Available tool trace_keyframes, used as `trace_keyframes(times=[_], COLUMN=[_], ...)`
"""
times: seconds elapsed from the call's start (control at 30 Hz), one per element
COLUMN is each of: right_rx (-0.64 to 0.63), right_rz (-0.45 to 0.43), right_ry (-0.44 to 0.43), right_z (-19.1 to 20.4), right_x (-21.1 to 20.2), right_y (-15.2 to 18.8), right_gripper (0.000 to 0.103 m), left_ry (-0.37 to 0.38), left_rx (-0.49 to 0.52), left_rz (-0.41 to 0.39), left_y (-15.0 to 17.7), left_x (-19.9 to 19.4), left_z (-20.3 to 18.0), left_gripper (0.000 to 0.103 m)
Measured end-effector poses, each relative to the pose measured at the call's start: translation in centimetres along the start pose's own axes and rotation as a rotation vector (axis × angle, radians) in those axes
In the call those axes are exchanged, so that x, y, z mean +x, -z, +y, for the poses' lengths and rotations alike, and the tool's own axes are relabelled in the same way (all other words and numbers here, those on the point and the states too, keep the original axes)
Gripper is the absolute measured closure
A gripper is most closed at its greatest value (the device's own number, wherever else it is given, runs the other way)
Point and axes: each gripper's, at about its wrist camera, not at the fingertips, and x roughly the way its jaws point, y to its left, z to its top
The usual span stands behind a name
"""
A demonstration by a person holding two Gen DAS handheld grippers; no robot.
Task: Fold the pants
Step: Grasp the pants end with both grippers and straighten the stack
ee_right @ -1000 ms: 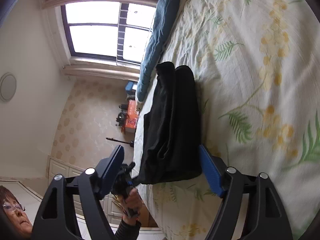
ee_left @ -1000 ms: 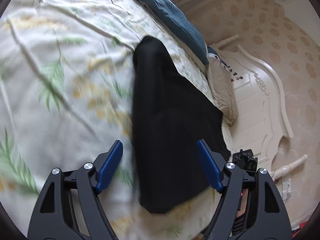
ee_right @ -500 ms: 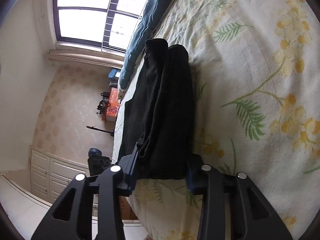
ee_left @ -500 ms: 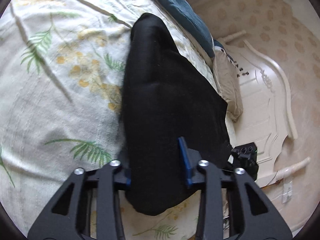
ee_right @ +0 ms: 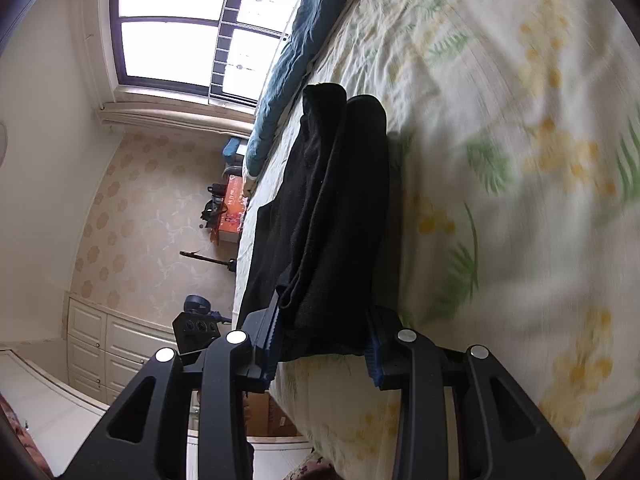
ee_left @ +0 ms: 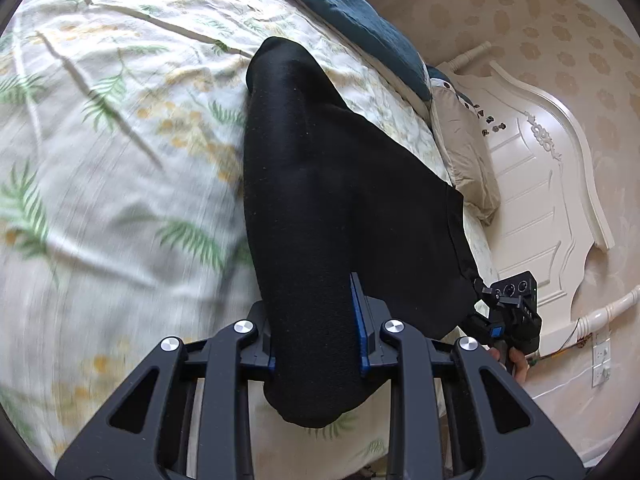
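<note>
1. Pants [ee_left: 320, 184] lie on the bed [ee_left: 120, 160], near its edge.
2. Left gripper [ee_left: 316, 332] and right gripper [ee_right: 324, 340] each clamp the near end.
3. Advice: lift both evenly, keep layers stacked, fold toward far end.

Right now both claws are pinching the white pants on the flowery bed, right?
Almost. The pants are black, not white, as the left wrist view shows. Both the left claw and the right claw are pinching them on the flowery bed.
</note>
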Motion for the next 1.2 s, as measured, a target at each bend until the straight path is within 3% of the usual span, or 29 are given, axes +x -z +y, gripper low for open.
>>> trace_keyframes(times=[0.37, 1.03, 1.13, 1.2], right_rx=[0.01, 0.046, 0.057, 0.058], right_rz=[0.005, 0.006, 0.009, 0.011], right_ry=[-0.007, -0.039, -0.056, -0.064], right_z=[-0.9, -3.0, -3.2, -3.3], right_x=[-1.1, -1.1, -1.2, -1.2], right_y=[1.7, 1.5, 1.5, 1.6], right_gripper=[0.068, 0.068, 0.068, 0.067], left_ry=[0.0, 0.016, 0.012, -0.016], left_rx=[-0.004, 0.001, 0.014, 0.026], left_rz=[-0.002, -0.002, -0.002, -0.012], left_y=[2.1, 2.4, 2.4, 2.5], left_x=[-1.2, -1.3, -1.2, -1.2], left_z=[0.1, 0.5, 0.4, 0.3], left_gripper=[0.077, 0.076, 0.071, 0.055])
